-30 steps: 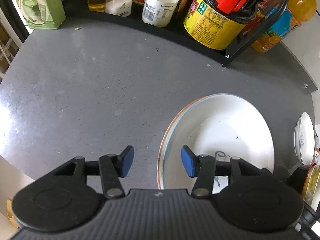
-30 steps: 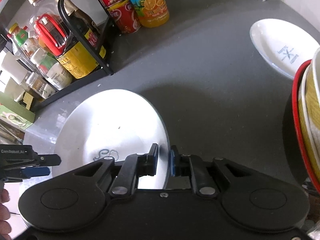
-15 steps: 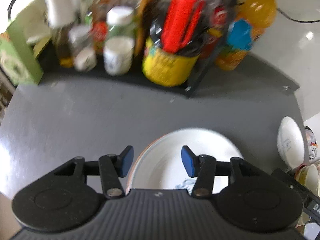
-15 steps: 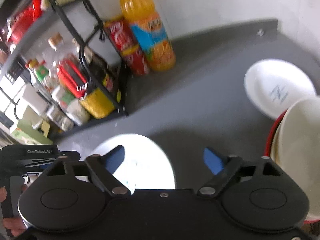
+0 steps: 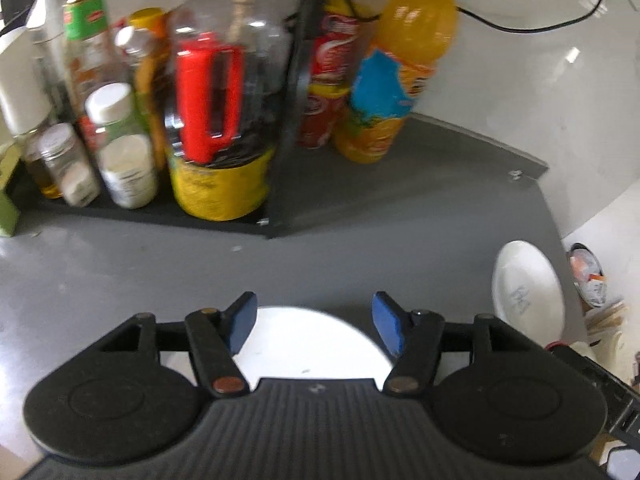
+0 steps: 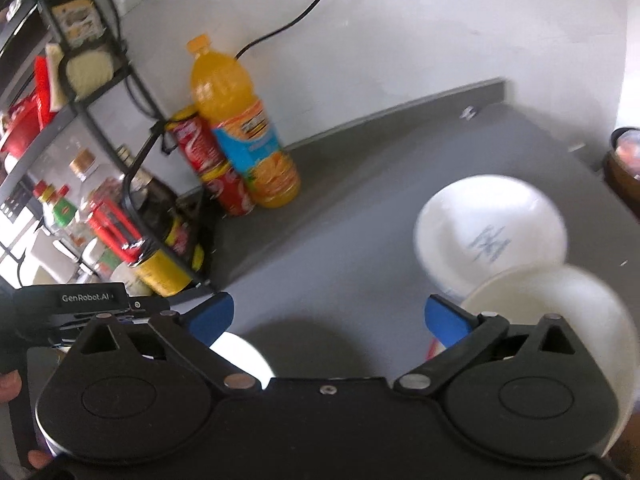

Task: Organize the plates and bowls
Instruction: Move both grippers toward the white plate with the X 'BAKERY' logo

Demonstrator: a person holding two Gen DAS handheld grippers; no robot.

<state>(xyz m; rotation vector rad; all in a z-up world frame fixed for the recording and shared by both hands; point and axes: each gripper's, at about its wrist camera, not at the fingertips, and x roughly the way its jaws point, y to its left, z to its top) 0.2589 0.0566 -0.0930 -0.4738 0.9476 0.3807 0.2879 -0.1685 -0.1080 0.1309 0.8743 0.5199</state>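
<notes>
A large white plate lies on the grey counter, right below my open, empty left gripper. It also shows in the right wrist view, partly hidden by the gripper body. A smaller white plate with a blue mark lies at the right; in the left wrist view it sits near the counter's right edge. A stack of bowls stands just in front of it. My right gripper is wide open and empty, raised above the counter.
A black rack with bottles and jars stands at the back left. An orange juice bottle and stacked red cans stand beside it. The wall is behind. The left gripper shows at the right view's left edge.
My right gripper let go of the large plate, opened wide and rose away. Both grippers lifted and tilted up, so the plate now sits low in both views.
</notes>
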